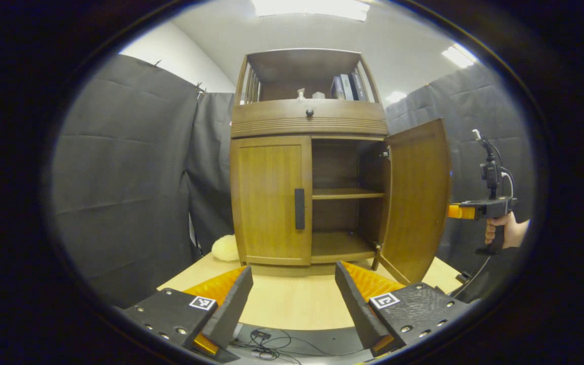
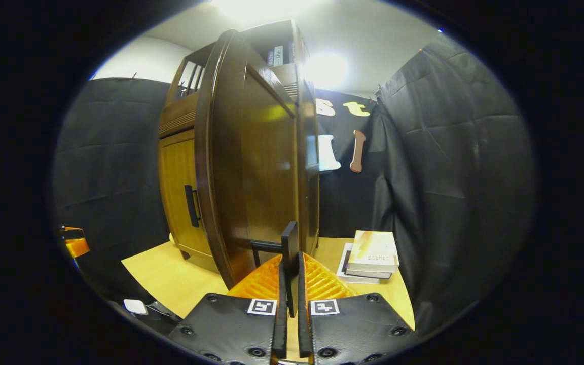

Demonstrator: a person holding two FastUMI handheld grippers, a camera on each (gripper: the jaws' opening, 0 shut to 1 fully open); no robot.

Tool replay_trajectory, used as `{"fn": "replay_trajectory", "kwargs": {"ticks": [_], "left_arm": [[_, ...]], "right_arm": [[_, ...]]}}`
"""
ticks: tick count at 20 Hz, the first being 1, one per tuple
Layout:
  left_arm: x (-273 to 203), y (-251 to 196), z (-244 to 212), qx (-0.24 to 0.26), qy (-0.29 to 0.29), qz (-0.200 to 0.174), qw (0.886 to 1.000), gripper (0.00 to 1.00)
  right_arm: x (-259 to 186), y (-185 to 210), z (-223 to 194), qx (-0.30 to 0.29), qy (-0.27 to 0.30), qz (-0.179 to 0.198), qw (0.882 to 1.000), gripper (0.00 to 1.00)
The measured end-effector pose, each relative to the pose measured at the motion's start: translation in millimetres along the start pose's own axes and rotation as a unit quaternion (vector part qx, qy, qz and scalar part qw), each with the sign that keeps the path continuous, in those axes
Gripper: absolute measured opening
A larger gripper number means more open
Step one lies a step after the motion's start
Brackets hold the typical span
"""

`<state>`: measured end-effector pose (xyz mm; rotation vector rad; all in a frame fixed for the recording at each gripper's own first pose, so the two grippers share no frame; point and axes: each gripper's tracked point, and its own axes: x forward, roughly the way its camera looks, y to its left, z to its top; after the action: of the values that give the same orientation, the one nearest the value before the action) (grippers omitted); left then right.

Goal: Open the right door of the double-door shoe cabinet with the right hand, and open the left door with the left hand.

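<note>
The wooden shoe cabinet [image 1: 308,121] stands on a pale table. Its right door [image 1: 416,197] is swung open, showing bare shelves inside. The left door [image 1: 269,200] is closed, and its dark vertical handle [image 1: 299,209] is untouched. My left gripper [image 1: 293,271] is open, low in front of the cabinet and short of that handle. A hand holds the right gripper [image 1: 462,211] behind the open door. In the right gripper view, my right gripper [image 2: 290,258] is shut on the right door's handle [image 2: 289,235], with the door [image 2: 256,167] edge-on just ahead.
Stacked books [image 2: 370,258] lie on the table [image 1: 292,304] to the right of the cabinet. A pale soft object [image 1: 226,248] sits at the cabinet's left foot. Cables [image 1: 264,342] lie below the table's front edge. Black cloth walls close in on both sides.
</note>
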<state>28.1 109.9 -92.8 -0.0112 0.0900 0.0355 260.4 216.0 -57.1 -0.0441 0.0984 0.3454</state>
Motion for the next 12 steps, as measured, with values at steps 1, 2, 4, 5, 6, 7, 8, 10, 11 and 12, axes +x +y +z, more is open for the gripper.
{"fn": "replay_trajectory", "kwargs": {"ticks": [1,2,4,5,6,7,8,10,11,12], "left_arm": [[1.3,-0.5,-1.2,0.001,0.001,-0.001,1.000,0.96],[1.1,-1.4,-1.2,0.003,0.002,-0.002,1.000,0.96],[0.8,-1.6,0.8,0.010,0.001,-0.002,1.000,0.96],[2.1,-2.1,-0.2,0.011,0.000,-0.001,1.000,0.96],[2.1,-2.4,-0.1,0.009,-0.001,-0.001,1.000,0.96],[2.6,-1.5,-1.2,0.006,-0.002,-0.001,1.000,0.96],[2.6,-0.8,-0.8,0.002,-0.003,-0.003,1.000,0.96],[4.0,0.6,-0.7,0.000,-0.001,-0.006,1.000,0.96],[4.0,0.9,-0.6,0.003,0.001,-0.011,1.000,0.96],[3.5,-0.1,-0.2,0.004,0.001,-0.013,1.000,0.96]], "right_arm": [[0.3,6.0,-0.2,0.011,0.000,0.008,1.000,0.10],[0.6,10.3,-0.4,0.017,0.000,0.012,1.000,0.10],[0.7,7.0,0.7,0.011,-0.002,0.013,1.000,0.10],[0.5,4.6,1.4,0.007,-0.002,0.011,1.000,0.10],[0.7,3.5,0.6,0.004,-0.001,0.010,1.000,0.10],[-0.2,2.4,0.8,0.003,-0.002,0.008,1.000,0.10],[0.2,2.7,0.3,0.004,-0.002,0.005,1.000,0.10],[-0.9,2.9,-0.4,0.009,0.000,0.000,1.000,0.10],[-2.5,3.4,-1.1,0.013,0.002,-0.002,1.000,0.10],[-4.5,4.7,-2.8,0.016,0.004,-0.004,1.000,0.10]]}}
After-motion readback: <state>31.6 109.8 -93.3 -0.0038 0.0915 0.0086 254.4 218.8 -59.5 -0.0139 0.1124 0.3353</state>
